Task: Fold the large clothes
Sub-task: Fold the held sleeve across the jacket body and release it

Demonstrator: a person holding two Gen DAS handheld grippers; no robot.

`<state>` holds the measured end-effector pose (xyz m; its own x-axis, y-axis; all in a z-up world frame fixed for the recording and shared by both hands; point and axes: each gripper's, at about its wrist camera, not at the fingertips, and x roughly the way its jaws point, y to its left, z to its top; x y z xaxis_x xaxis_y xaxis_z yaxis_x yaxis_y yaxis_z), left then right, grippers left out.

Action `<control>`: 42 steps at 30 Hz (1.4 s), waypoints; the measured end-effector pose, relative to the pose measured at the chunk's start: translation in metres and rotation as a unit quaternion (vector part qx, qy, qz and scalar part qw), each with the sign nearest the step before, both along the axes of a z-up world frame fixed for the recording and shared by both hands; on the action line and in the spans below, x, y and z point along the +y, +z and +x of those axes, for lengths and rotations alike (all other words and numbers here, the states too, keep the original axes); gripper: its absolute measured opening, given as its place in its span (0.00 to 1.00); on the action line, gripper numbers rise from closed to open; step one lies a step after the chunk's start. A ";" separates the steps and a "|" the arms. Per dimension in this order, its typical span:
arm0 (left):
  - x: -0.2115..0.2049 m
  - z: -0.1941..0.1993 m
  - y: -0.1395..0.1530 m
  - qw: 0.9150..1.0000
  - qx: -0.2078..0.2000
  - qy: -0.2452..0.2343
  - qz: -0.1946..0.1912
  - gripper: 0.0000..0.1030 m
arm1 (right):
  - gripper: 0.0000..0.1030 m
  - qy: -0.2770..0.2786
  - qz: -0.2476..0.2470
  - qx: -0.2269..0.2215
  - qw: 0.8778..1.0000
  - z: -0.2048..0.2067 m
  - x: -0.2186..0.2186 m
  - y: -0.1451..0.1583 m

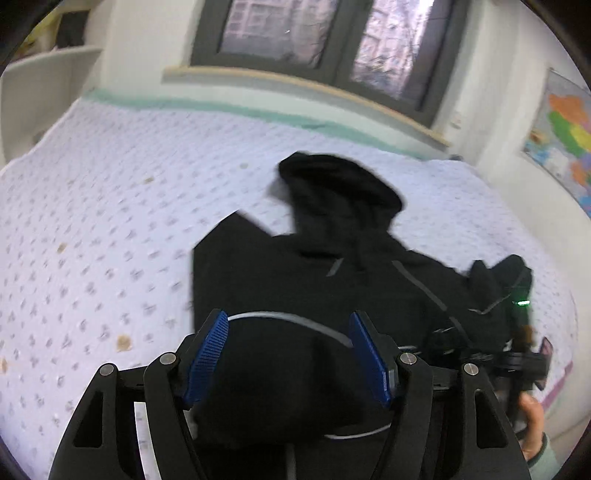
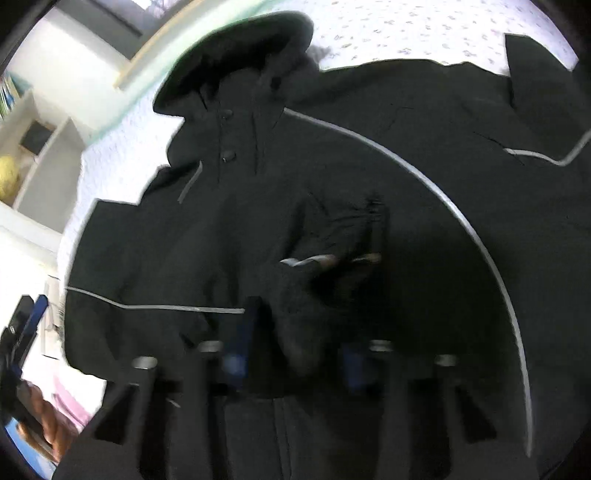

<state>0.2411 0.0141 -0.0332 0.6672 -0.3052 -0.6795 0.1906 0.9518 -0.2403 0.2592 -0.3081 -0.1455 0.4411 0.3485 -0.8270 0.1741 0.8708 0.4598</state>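
A large black hooded jacket [image 1: 332,266] with thin grey reflective stripes lies on a bed, hood toward the window. It fills the right wrist view [image 2: 295,206]. My left gripper [image 1: 288,328] is open over the jacket's lower part, with black cloth bulging between its blue pads [image 1: 210,350]. My right gripper [image 2: 295,332] hangs close over the jacket's front; the view is blurred, its blue pads stand apart with a dark fold of cloth between them, and I cannot tell whether they grip it. The right gripper also shows in the left wrist view [image 1: 524,354], at the jacket's right side.
The bed cover [image 1: 110,221] is pale lilac with a small dotted pattern. A window [image 1: 317,33] and sill run behind the bed. White shelves [image 2: 40,155] stand at the left. A coloured map [image 1: 565,140] hangs on the right wall.
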 end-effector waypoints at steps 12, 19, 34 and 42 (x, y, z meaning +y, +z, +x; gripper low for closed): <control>-0.105 0.042 -0.075 0.990 0.079 -0.104 0.043 0.67 | 0.27 -0.007 -0.178 -0.121 0.977 -0.015 -0.092 0.074; -0.109 0.050 -0.107 0.988 0.107 -0.096 0.048 0.62 | 0.26 -0.001 -0.169 -0.033 0.985 -0.013 -0.114 -0.016; -0.086 0.067 -0.099 0.995 0.090 -0.049 -0.014 0.63 | 0.80 0.075 -0.205 -0.134 0.967 0.012 -0.002 0.077; -0.105 0.059 -0.114 0.993 0.061 -0.070 0.074 0.63 | 0.68 0.089 -0.174 -0.002 0.981 0.060 0.013 -0.024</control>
<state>0.2997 -0.0906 -0.1472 0.5350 -0.2795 -0.7973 0.3016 0.9447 -0.1288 0.3189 -0.2952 -0.1696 0.4033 0.1174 -0.9075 0.0044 0.9915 0.1302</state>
